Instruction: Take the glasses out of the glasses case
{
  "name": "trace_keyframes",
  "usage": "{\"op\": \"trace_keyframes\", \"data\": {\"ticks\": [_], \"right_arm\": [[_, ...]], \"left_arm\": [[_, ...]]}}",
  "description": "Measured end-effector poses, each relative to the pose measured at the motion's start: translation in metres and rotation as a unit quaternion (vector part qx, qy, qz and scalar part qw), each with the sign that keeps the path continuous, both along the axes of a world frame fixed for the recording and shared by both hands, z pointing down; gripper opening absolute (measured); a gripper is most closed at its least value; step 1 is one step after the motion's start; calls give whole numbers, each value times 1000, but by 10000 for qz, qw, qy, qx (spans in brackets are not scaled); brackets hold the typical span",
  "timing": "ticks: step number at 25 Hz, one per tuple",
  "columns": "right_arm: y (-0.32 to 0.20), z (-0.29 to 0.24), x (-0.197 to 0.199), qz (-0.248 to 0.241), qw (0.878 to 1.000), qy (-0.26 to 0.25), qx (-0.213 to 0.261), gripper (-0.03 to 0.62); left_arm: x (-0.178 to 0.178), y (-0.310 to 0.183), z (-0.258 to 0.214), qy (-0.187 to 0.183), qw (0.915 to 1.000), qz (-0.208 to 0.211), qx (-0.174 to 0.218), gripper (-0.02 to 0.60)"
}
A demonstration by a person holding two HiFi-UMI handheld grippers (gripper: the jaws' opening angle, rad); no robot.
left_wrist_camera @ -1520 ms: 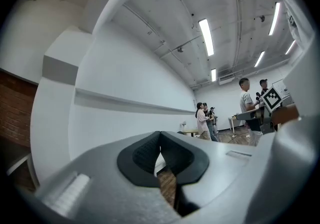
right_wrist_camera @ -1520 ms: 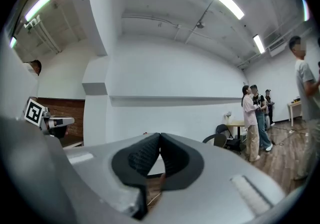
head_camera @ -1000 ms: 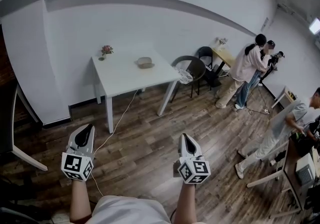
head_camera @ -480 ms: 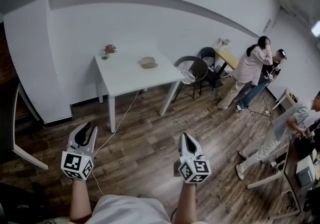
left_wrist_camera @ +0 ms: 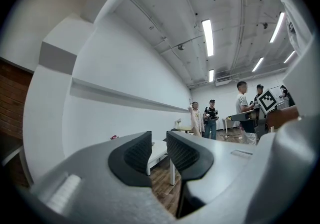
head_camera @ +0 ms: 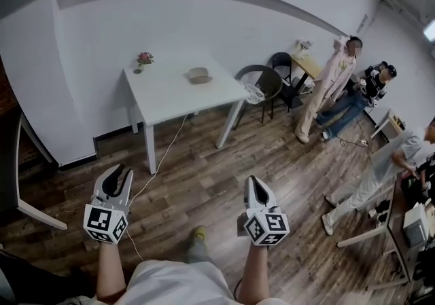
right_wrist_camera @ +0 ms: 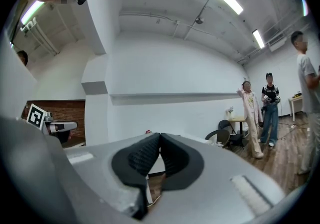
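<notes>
Tan glasses case (head_camera: 198,75), on white table (head_camera: 170,98)

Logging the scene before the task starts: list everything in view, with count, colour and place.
table: one, white, against the far wall
glasses case: one, tan, on the table
flowers: one small bunch, pink, table's far-left corner
chairs: two, dark, right of the table
cable: one, white, table down to wood floor
people: three, room's right side
left tongs: grey, jaws apart, empty
right tongs: grey, jaws together, empty
</notes>
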State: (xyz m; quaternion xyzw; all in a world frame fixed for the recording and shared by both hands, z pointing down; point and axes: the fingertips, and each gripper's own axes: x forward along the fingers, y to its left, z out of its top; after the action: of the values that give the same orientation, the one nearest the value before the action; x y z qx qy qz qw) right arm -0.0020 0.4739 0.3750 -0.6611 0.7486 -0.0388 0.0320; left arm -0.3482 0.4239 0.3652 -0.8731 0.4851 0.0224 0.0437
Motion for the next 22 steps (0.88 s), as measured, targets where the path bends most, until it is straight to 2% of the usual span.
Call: {"op": "trace_keyframes", "data": {"ticks": [5, 10, 22], "right_arm": [[-21, 0, 8, -80, 9999, -57, 52, 3], [-53, 4, 21, -105, 9999, -76, 4, 3], [-166, 31, 56, -203, 9993, -235, -205, 3]], "left_arm": [[5, -20, 1, 118, 9999, -34, 1, 91], [18, -48, 2, 58, 10000, -40, -33, 91], [58, -151, 20, -79, 9996, -109, -231, 91]]}}
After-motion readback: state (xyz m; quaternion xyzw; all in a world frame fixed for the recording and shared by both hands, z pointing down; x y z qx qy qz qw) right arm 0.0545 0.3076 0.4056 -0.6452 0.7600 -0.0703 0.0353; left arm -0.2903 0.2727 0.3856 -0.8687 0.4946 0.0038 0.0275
